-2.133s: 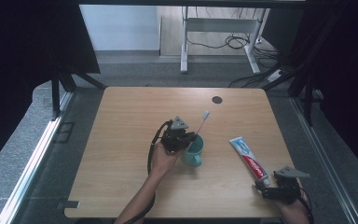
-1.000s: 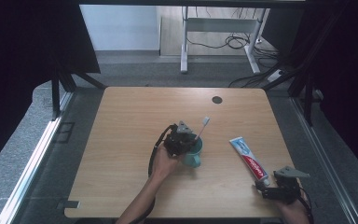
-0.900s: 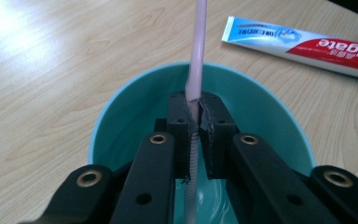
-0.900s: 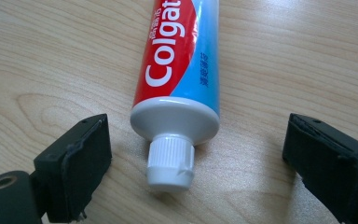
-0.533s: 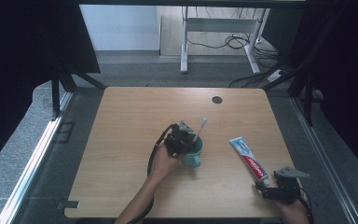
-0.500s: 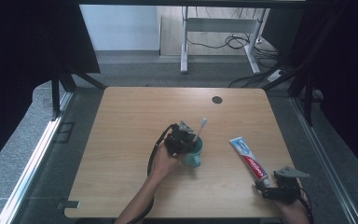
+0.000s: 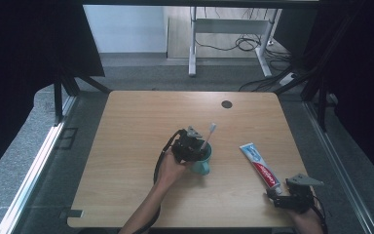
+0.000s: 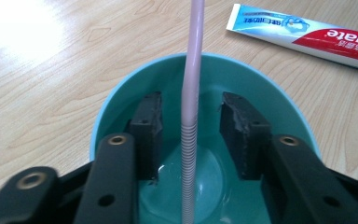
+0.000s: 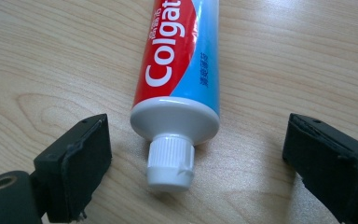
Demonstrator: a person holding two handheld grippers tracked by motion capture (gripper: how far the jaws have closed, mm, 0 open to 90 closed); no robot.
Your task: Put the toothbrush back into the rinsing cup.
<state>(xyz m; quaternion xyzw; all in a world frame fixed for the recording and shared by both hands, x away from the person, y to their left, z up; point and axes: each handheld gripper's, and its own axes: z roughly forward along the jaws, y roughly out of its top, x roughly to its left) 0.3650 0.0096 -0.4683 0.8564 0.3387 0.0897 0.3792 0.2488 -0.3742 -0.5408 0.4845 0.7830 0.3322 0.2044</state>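
Taking the teal cup (image 7: 202,160) near the middle of the wooden table (image 7: 126,146) as the landmark: the left gripper (image 7: 189,146) sits right at the cup's left rim, tilted down over its mouth. Seen from the left gripper view, its two black jaws reach inside the cup (image 8: 205,140) and stand apart, with the pale ribbed handle of a toothbrush (image 8: 191,107) rising between them and touching neither pad. So the left gripper is released, not squeezing the handle.

That is the change. About two seconds ago the toothbrush (image 7: 207,135) stuck out high above the cup with its head well clear; since then the gripper has sunk lower and the brush has gone down into the cup. It now leans against the rim with its bristled end poking up to the right. My reading is that the brush has just been dropped in and let go, so that step looks finished and the left hand (image 7: 168,168) is free to pull back.

To the right of the cup, well apart from it, lies a red, white and blue toothpaste tube (image 7: 259,165), cap pointing toward the near edge. The right gripper (image 7: 292,195) rests just beyond the cap, unmoved over these two seconds. In the right gripper view its jaws are spread wide on either side of the white cap (image 9: 171,161), touching nothing. The tube seems the likely next thing to be picked up.
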